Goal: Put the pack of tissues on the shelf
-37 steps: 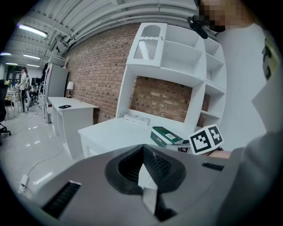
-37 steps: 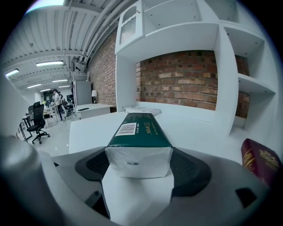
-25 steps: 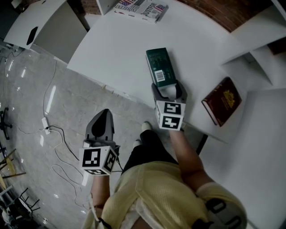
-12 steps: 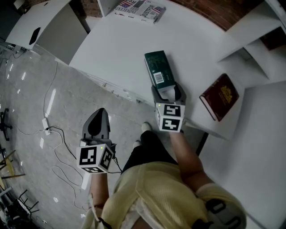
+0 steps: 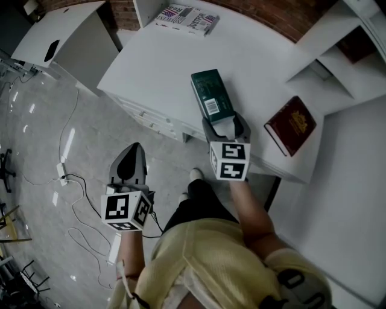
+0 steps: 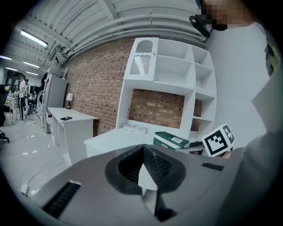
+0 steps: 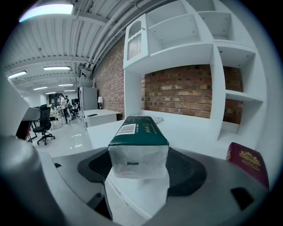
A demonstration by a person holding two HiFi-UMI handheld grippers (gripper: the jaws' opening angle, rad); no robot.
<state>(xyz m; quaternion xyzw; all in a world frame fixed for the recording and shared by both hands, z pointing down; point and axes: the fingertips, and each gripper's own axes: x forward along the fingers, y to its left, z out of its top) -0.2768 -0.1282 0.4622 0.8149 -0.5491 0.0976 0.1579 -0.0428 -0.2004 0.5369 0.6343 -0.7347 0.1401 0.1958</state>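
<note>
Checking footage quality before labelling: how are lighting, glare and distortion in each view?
Head view: dim, glare streaks on the floor. Left gripper view: heavy fisheye bending the shelf, dark corners. Right gripper view: ceiling lamp blown out, pack of tissues sharp.

Two grippers (image 5: 133, 148) (image 5: 224, 121), one pack of tissues (image 5: 211, 95), one red book (image 5: 290, 125), one newspaper (image 5: 184, 18).

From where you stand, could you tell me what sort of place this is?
Probably an open-plan office or lab: a white desk with a shelf unit against a brick wall, and an office chair by more desks beyond.
</note>
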